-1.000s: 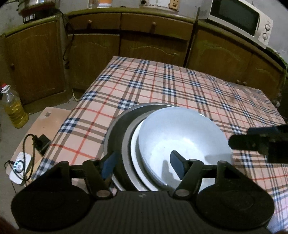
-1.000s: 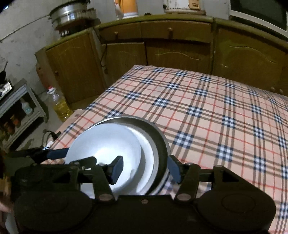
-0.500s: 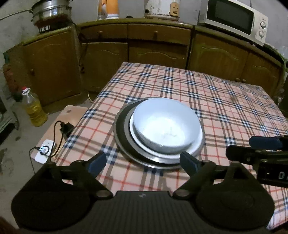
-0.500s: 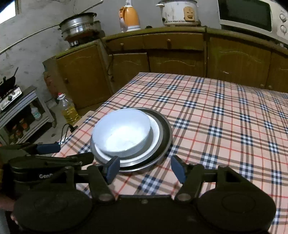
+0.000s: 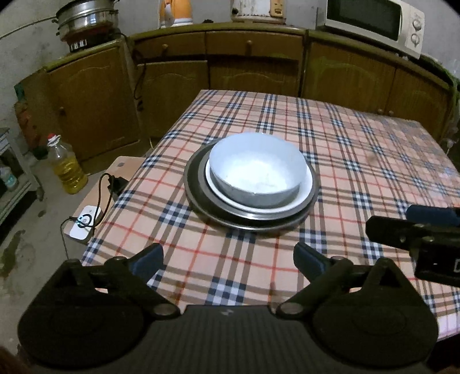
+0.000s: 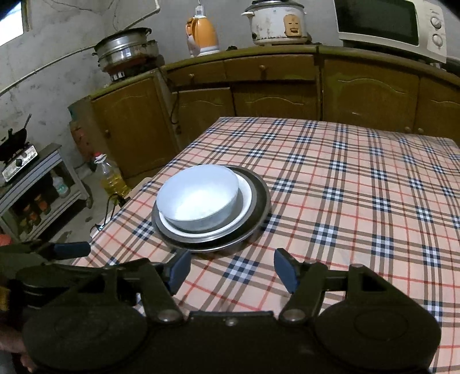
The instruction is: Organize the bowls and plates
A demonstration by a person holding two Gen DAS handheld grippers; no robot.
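A white bowl (image 5: 256, 169) sits in a white plate (image 5: 304, 192), which lies on a wider dark metal plate (image 5: 195, 190) near the left side of the checked table (image 5: 359, 149). My left gripper (image 5: 228, 256) hovers over the cloth in front of the stack, its jaws opening, with nothing between them. In the right wrist view the same bowl (image 6: 198, 192), white plate (image 6: 244, 201) and metal plate (image 6: 260, 207) lie just beyond my right gripper (image 6: 233, 269), which stands open and empty. Each gripper's blue fingertip shows at the edge of the other's view.
Brown cabinets (image 5: 250, 72) run along the back wall with a microwave (image 5: 371, 23) and a steel pot (image 5: 86, 17) on top. On the floor to the left stand an oil bottle (image 5: 66, 167) and a low board with a white charger (image 5: 86, 221).
Both grippers have drawn back from the stack, which now lies farther off. The left jaws, earlier around the stack's near rim, have spread wide; the right jaws have widened too.
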